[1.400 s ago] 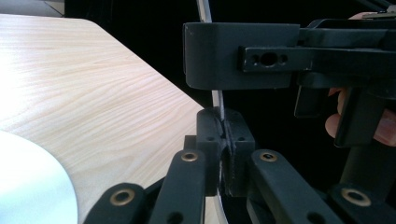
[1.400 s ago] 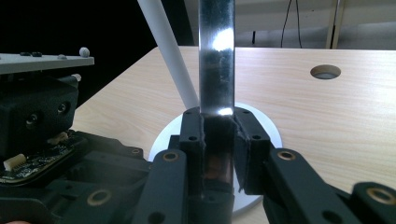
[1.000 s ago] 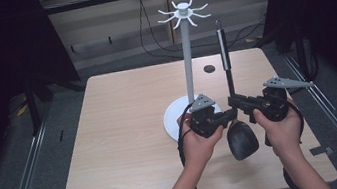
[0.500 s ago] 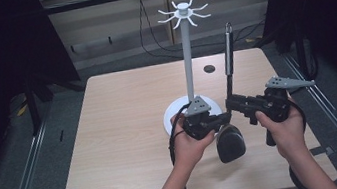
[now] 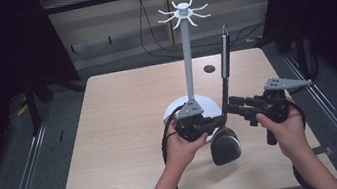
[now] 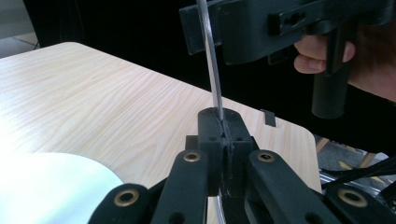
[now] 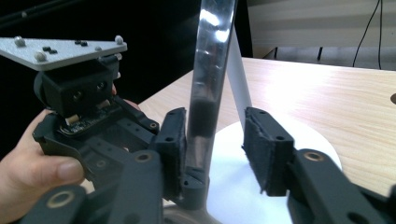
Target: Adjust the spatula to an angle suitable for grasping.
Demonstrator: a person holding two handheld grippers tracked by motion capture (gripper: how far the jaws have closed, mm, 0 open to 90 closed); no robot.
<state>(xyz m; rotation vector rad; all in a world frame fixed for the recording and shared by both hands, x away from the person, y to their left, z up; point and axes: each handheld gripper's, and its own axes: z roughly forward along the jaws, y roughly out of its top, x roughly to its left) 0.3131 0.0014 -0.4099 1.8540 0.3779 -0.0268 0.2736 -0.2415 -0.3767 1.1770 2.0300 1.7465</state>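
The long-handled kitchen utensil with a black oval head and a slim metal shaft ending in a dark grip [image 5: 226, 83] stands nearly upright over the near right part of the table, head down by the person's hands and handle tip up beside the hooks of the rack. The left gripper [image 5: 214, 123] is clamped on the thin metal shaft just above the head; in the left gripper view its jaws are pressed together on the steel strip [image 6: 212, 70]. The right gripper [image 5: 227, 104] sits a little higher on the same shaft, and in the right gripper view its jaws stand apart with the shiny shaft [image 7: 209, 65] against the left pad and a clear gap to the right pad [image 7: 264, 149].

As a judgement, the step in hand is a handover or re-grip on the way to hanging the utensil on the rack. The next move calls for the right jaws to close squarely on the shaft before the left lets go, then a lift so the handle's end can meet a hook. The narrow, smooth shaft could twist or slip if gripped off-centre.

The white hanging rack with a round base, tall post and a ring of curved hooks at the top [image 5: 186, 51] stands just behind the hands. The pale wooden table [image 5: 123, 111] carries a small dark round hole [image 5: 209, 68] near its far edge. Around it are dark curtains, grey floor, floor rails and loose cables by the back wall.
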